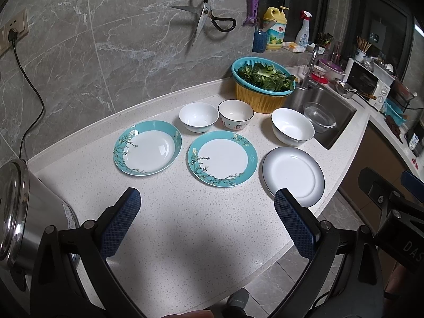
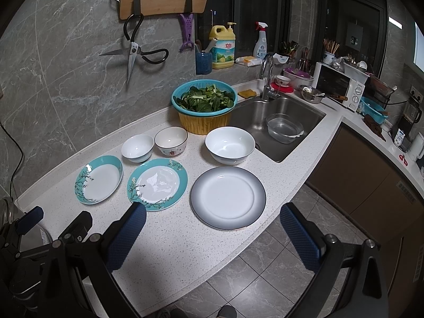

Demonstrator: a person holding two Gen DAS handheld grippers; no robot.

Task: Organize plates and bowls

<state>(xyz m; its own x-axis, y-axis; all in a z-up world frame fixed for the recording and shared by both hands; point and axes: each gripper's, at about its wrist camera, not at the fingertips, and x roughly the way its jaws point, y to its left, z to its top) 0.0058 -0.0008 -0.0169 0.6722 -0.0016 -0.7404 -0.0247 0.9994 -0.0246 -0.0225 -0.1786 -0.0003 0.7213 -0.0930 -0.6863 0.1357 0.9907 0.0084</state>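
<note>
Holding both grippers above the counter (image 1: 185,238), you have the left gripper (image 1: 206,206) and right gripper (image 2: 212,220) with jaws spread, gripping nothing. Three plates lie in a front row: two teal floral plates (image 1: 222,157) and a grey-rimmed plate (image 2: 228,197); three bowls (image 2: 230,144) stand behind.

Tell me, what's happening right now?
Left gripper and right gripper open, empty. Three plates, three bowls unstacked on counter. Nothing blocking.
</note>
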